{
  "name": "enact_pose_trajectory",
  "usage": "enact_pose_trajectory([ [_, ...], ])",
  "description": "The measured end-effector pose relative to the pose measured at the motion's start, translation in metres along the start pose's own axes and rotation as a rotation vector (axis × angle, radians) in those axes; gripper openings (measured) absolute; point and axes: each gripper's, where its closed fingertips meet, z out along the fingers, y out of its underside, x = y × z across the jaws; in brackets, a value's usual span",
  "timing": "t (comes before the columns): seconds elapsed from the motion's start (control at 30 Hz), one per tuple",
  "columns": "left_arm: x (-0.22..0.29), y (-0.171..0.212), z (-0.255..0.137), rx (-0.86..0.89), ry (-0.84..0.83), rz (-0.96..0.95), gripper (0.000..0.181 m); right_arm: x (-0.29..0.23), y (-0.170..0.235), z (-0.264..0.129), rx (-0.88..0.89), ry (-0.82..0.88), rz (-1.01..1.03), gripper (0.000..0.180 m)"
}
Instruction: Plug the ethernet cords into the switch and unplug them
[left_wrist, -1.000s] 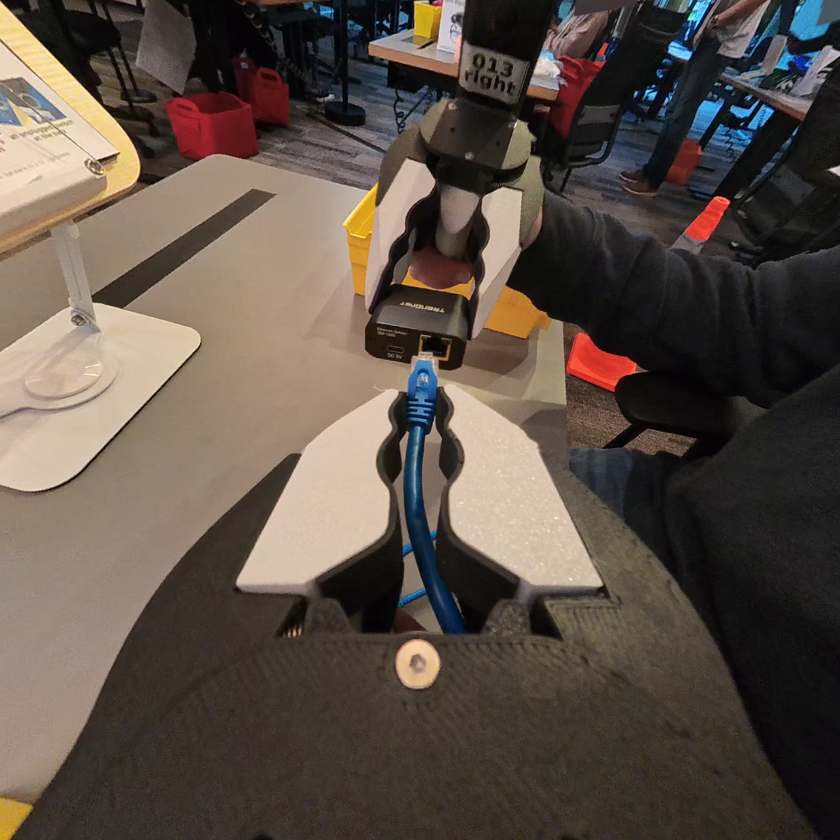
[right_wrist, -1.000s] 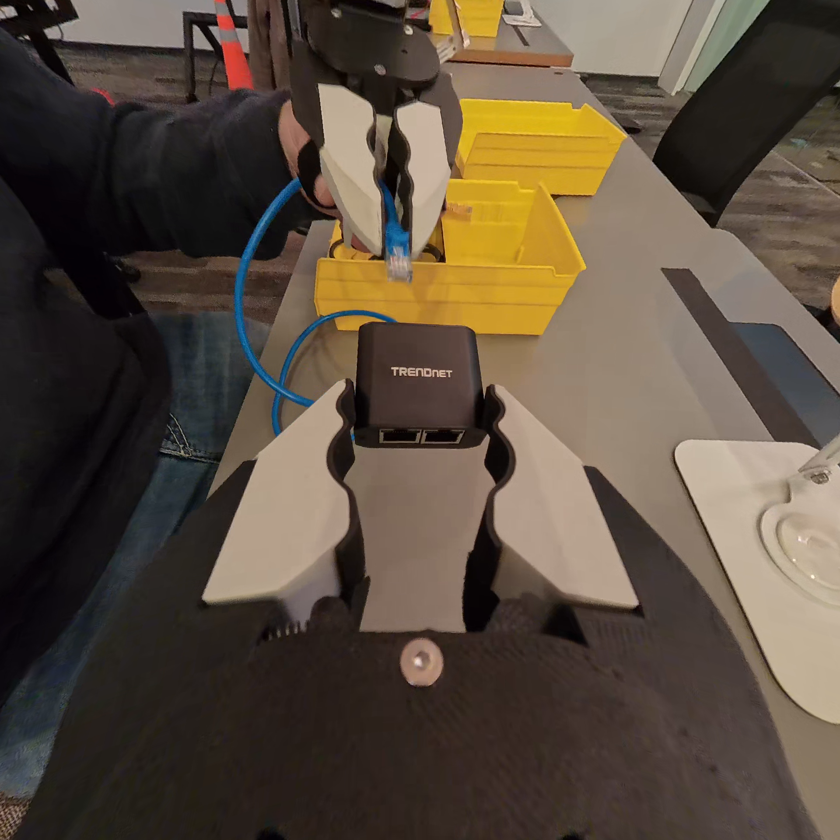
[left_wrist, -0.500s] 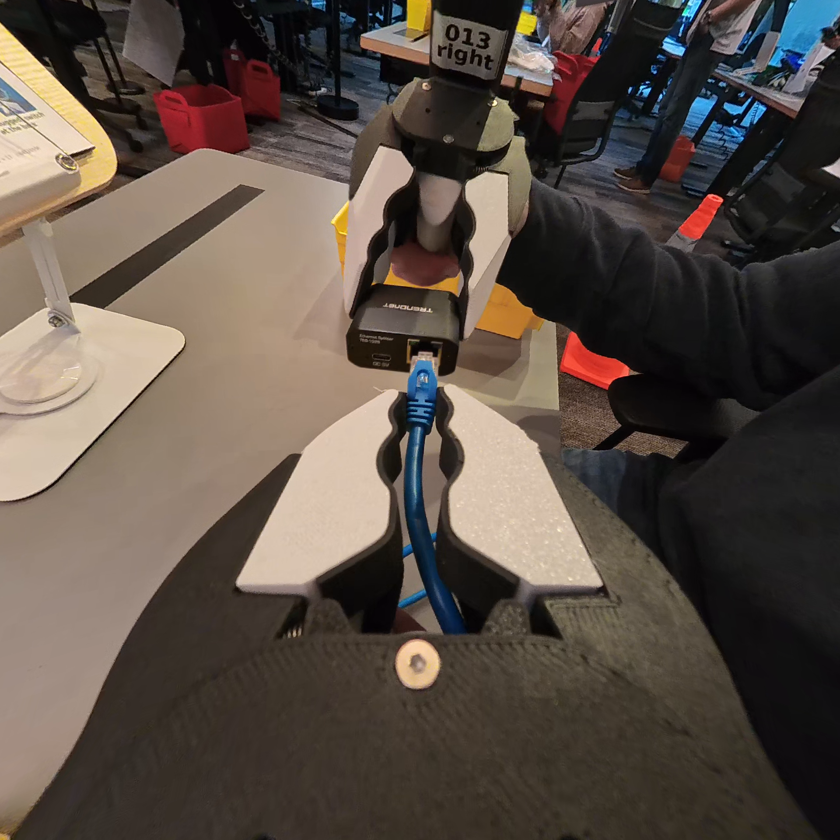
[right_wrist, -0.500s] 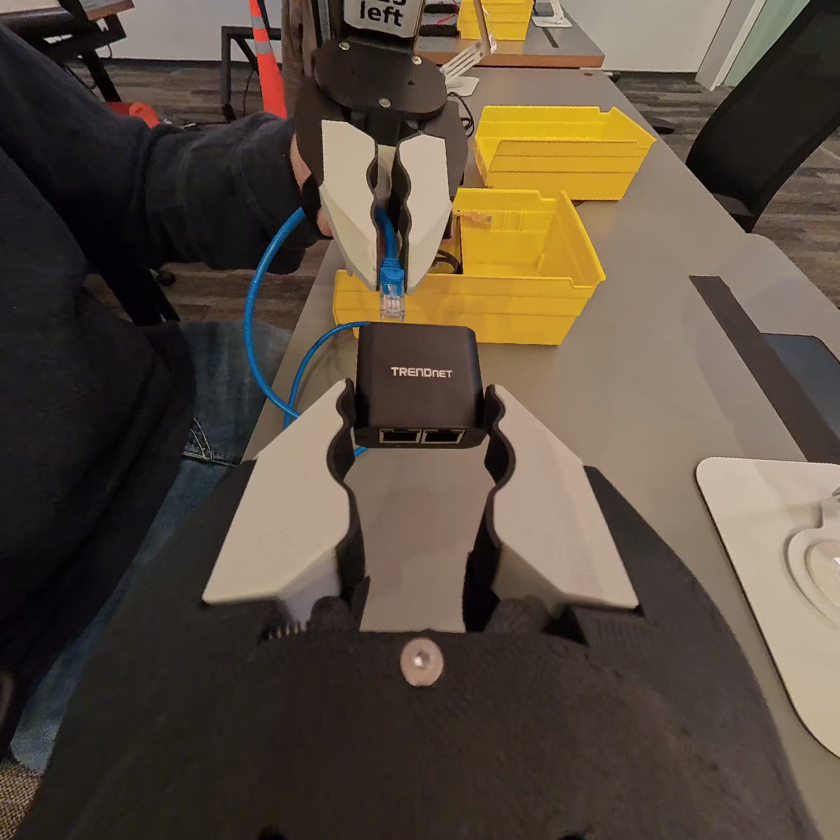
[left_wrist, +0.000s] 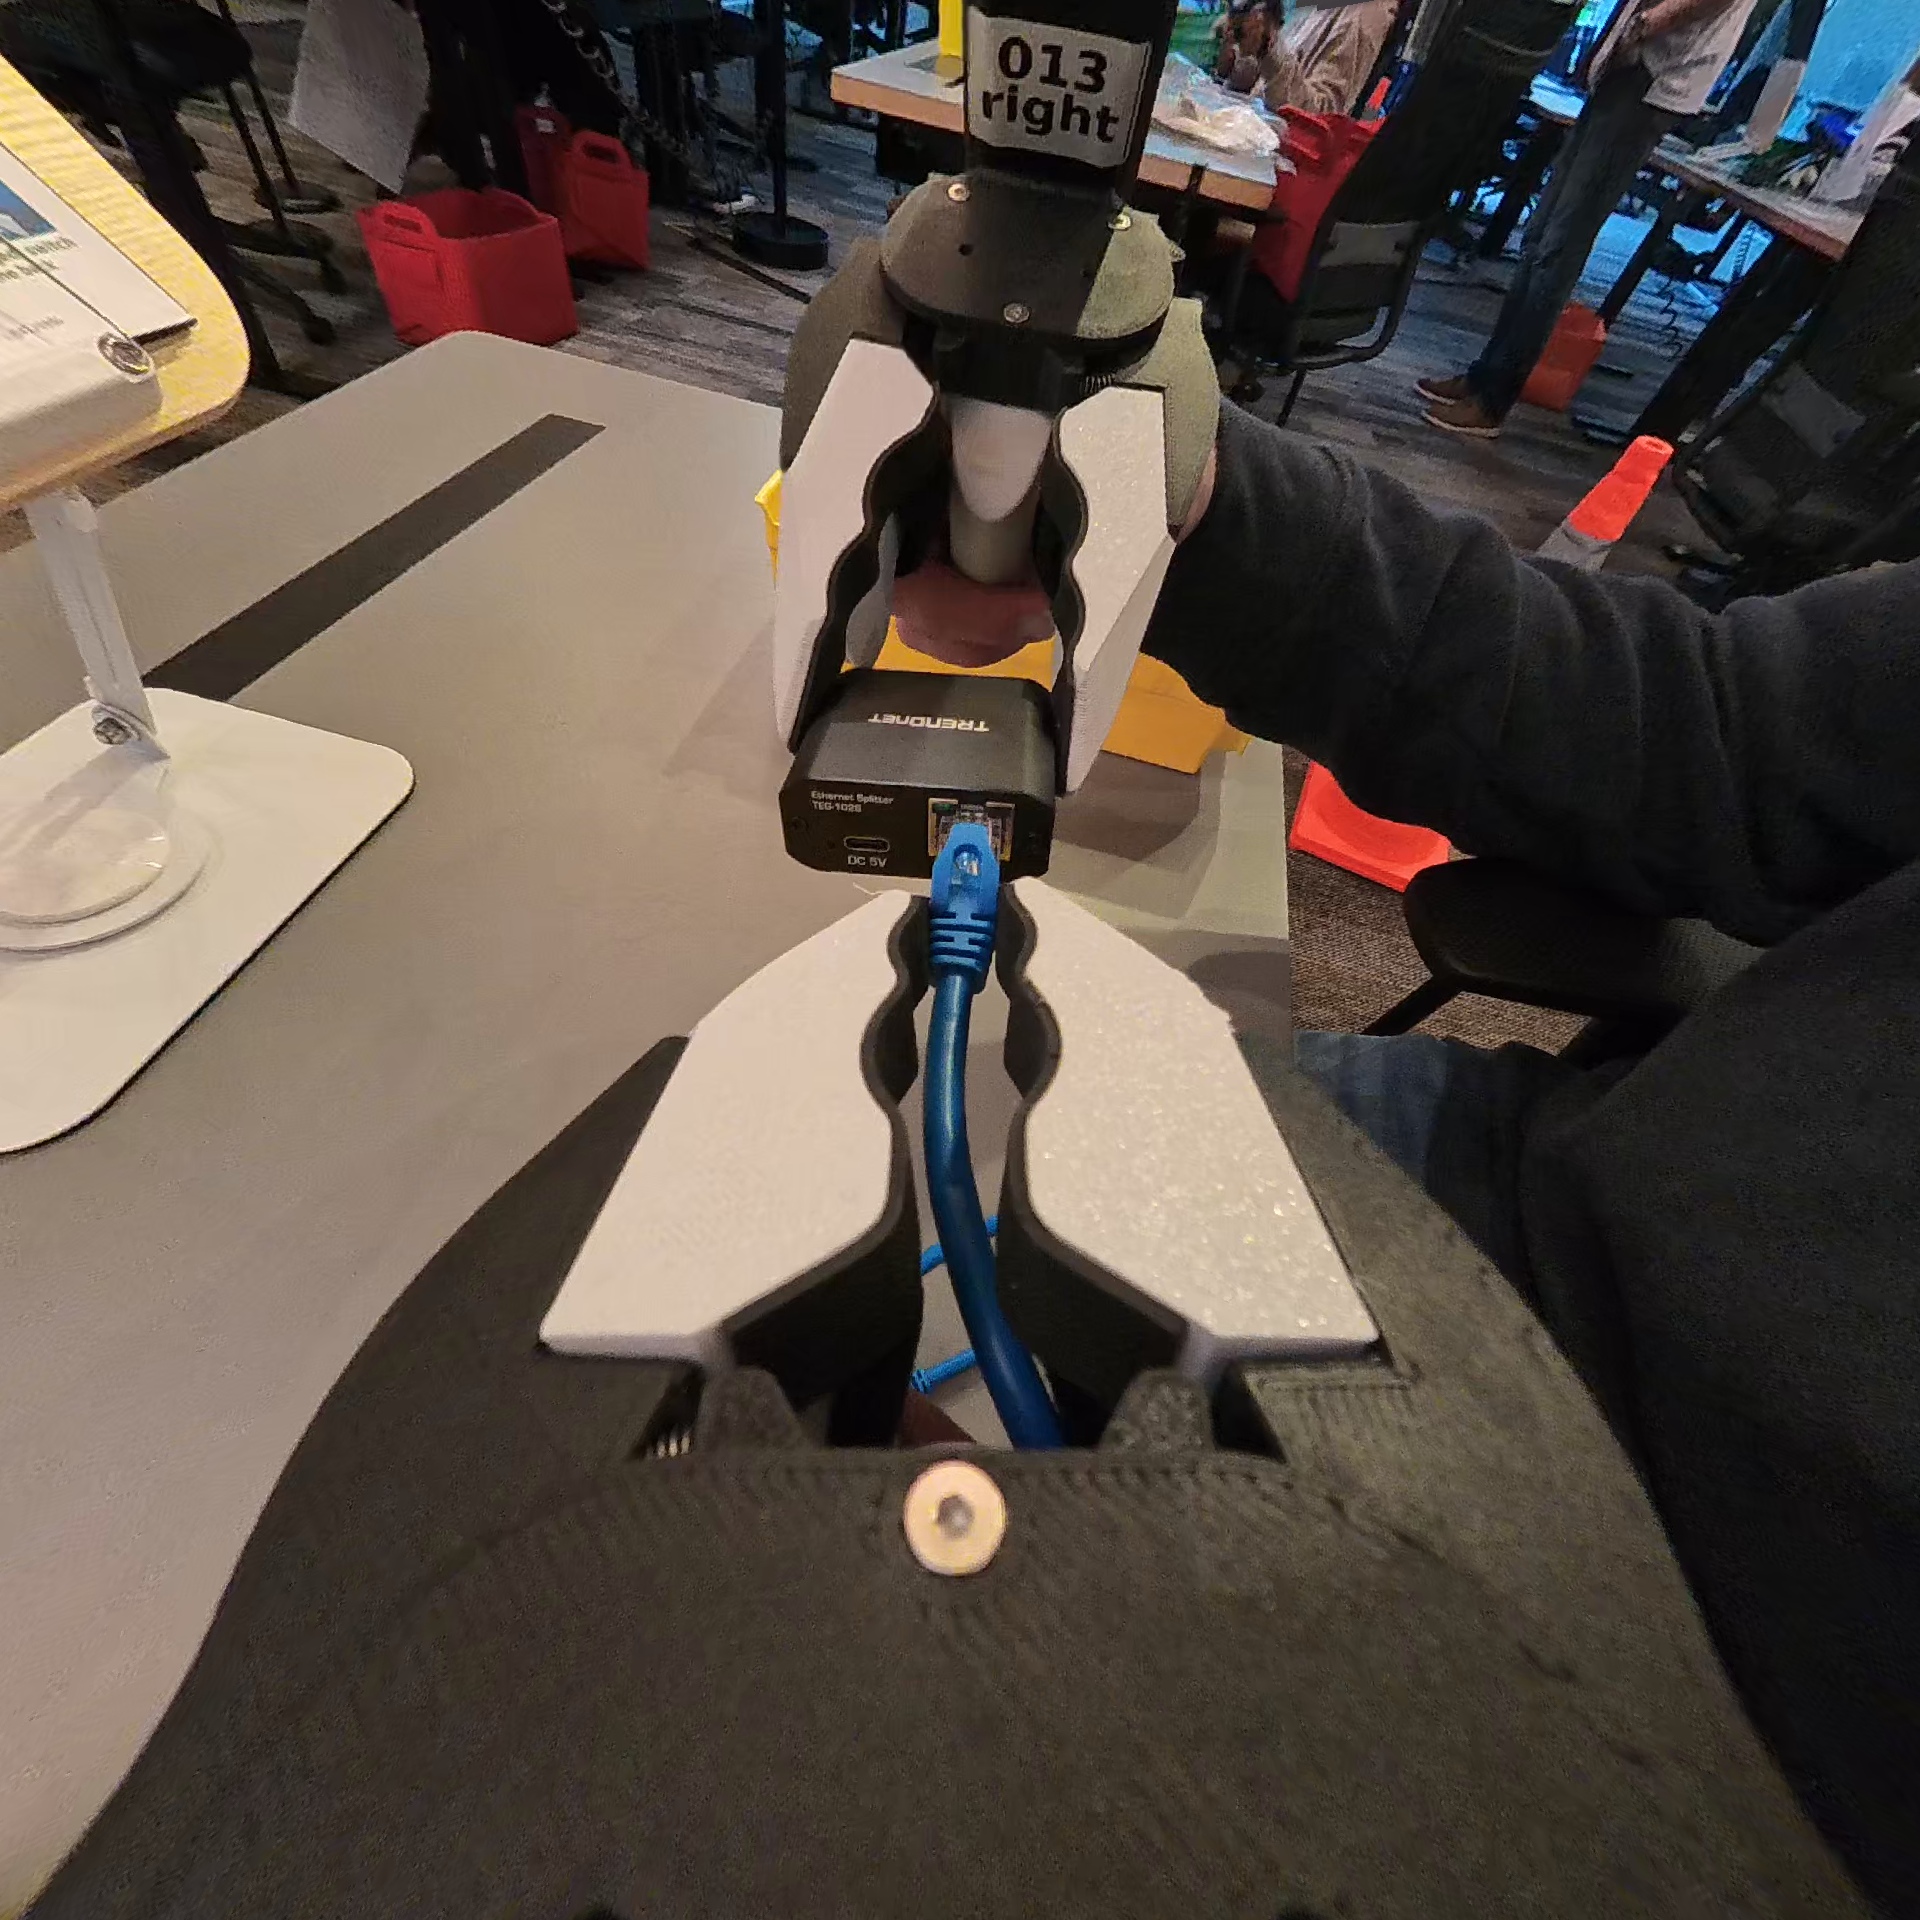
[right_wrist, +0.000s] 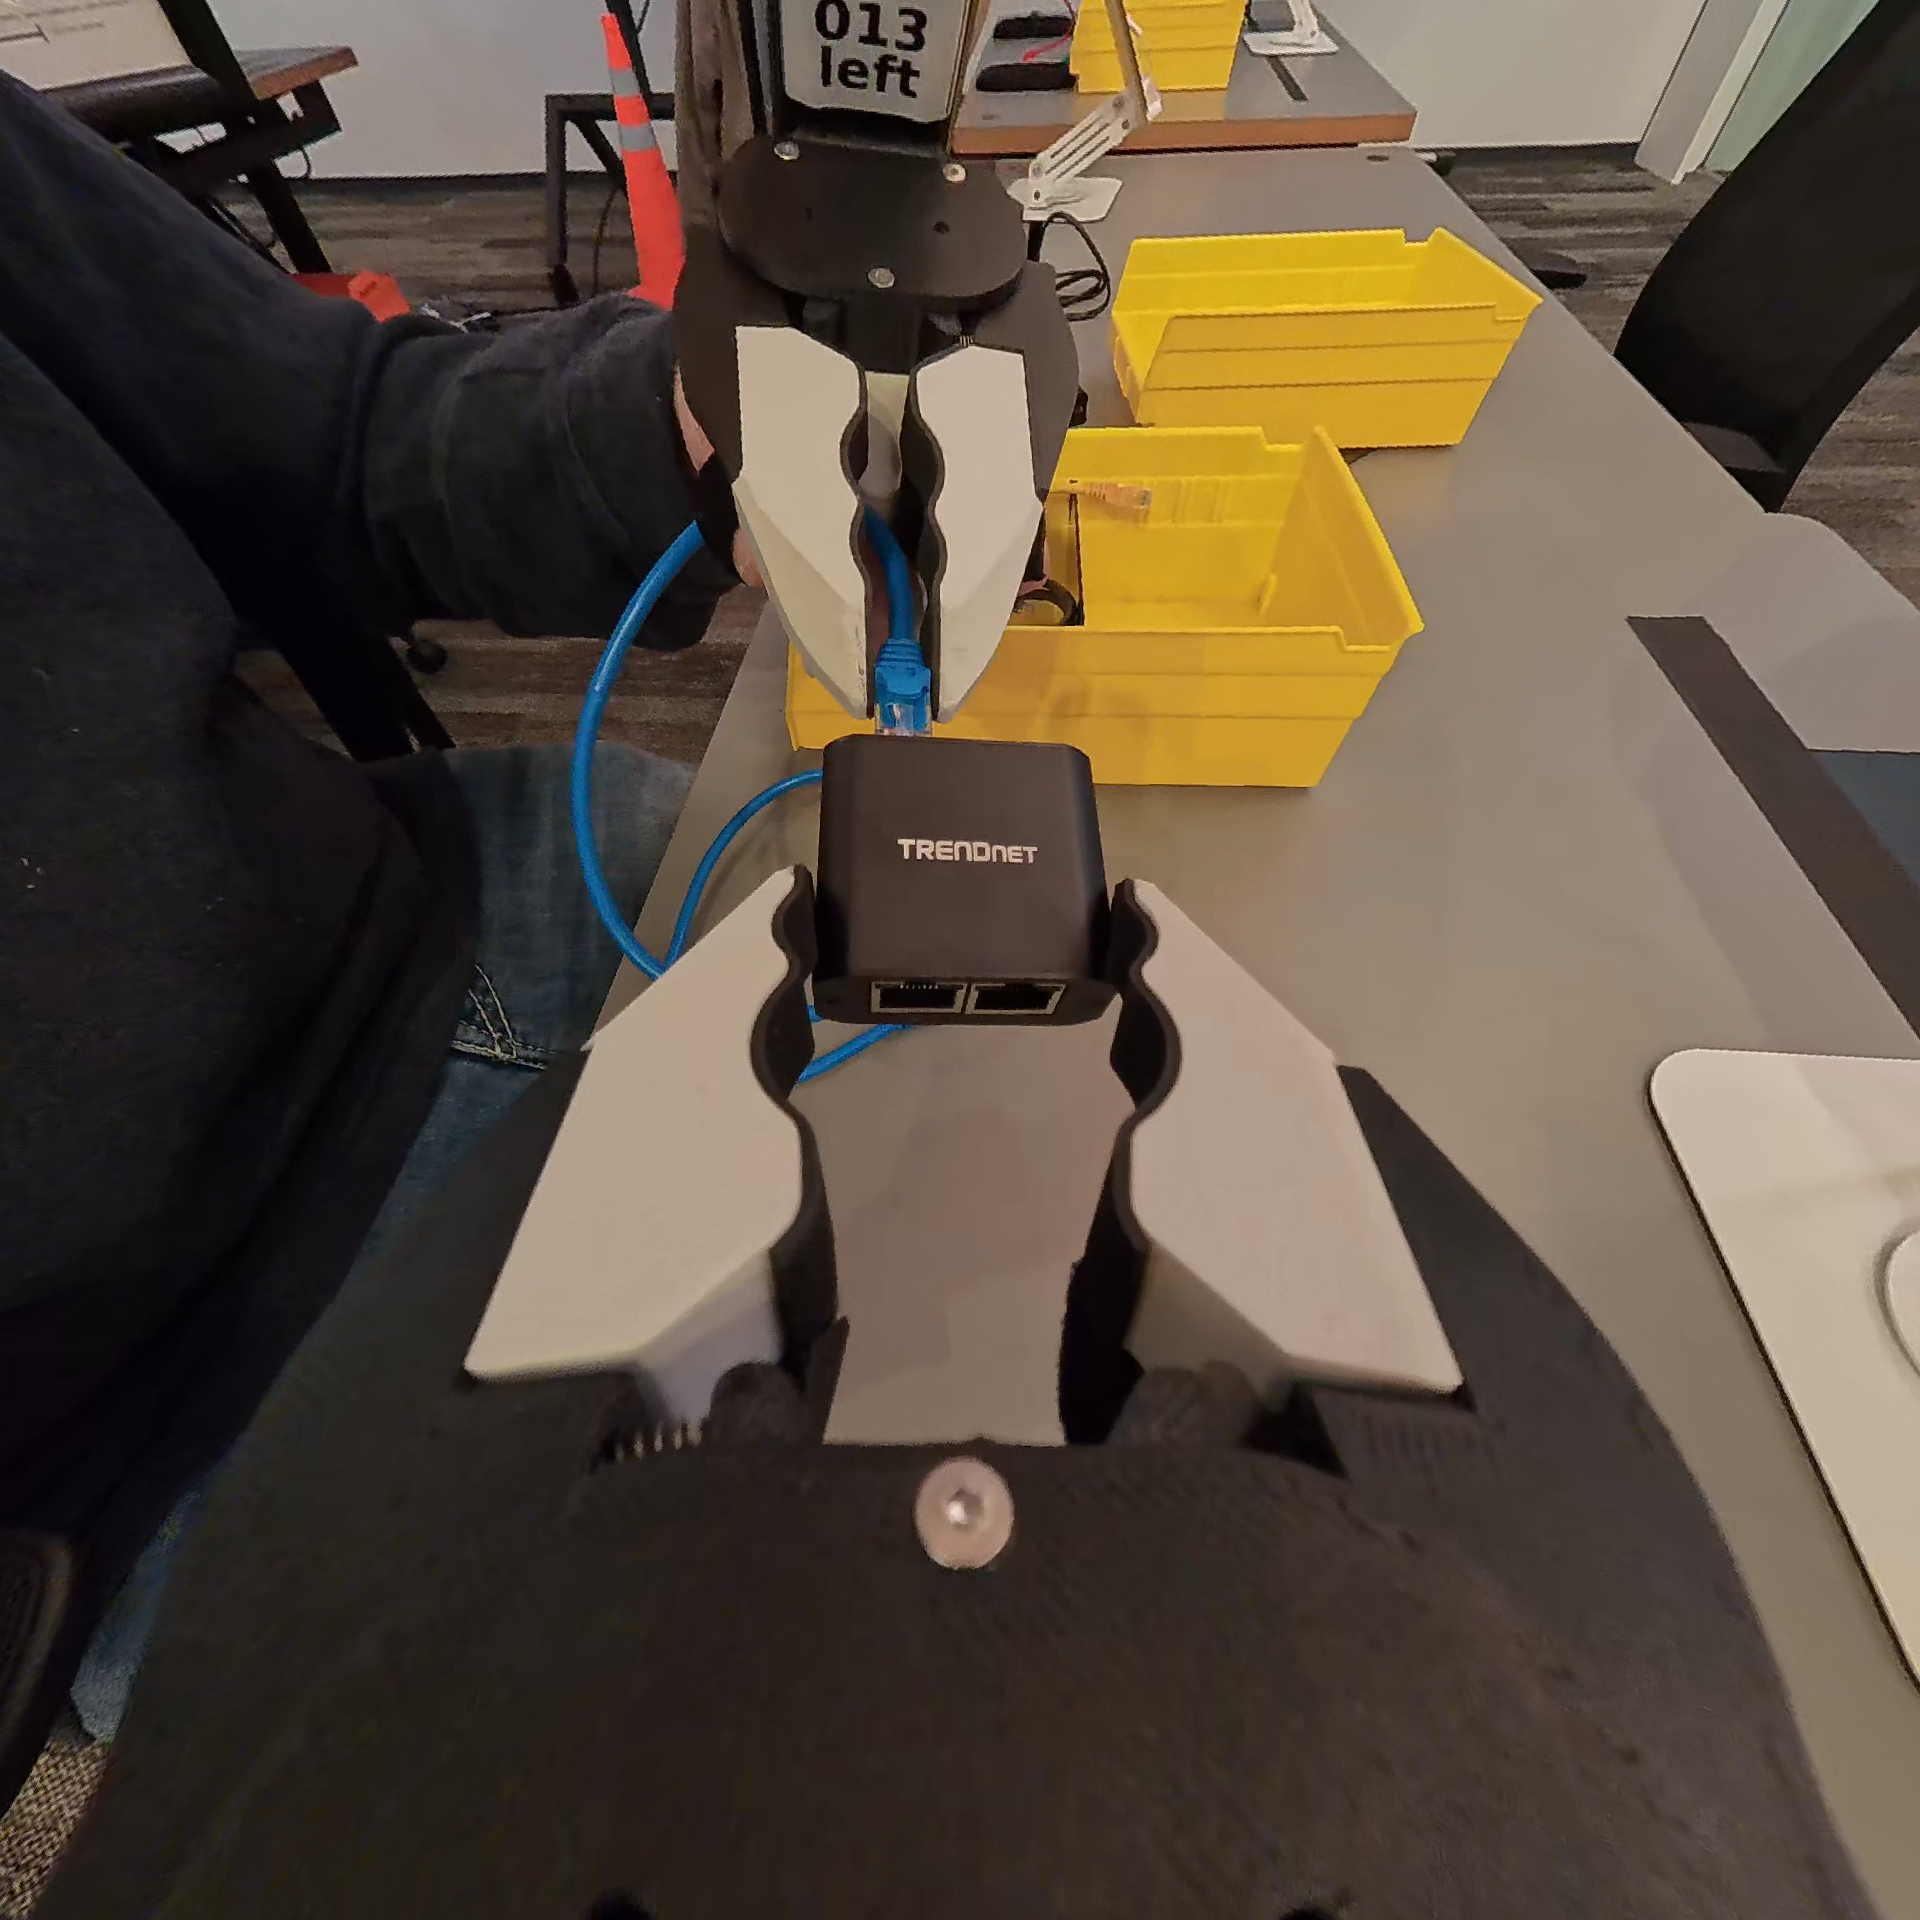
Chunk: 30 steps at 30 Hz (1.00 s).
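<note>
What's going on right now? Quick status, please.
Left tool shut on blue ethernet cord, plug tip at the port. Right tool shut on black switch, held steady. Nothing between plug and port.

White lettering on black switch (right_wrist: 956, 873), printed tags on both gripper handles

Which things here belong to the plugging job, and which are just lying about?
In the job:
- blue ethernet cord, pinched in the left gripper, plug at a port
- black switch, clamped by the right gripper

Lying about:
- two yellow bins
- white stand base
- orange cone
</note>
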Motion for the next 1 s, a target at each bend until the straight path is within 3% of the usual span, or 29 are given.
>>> enact_pose_trajectory([
  [1.0, -0.004, 0.010, 0.004, -0.019, -0.002, 0.018, 0.012, 0.004, 0.002, 0.014, -0.011, 0.029, 0.006, 0.055],
])
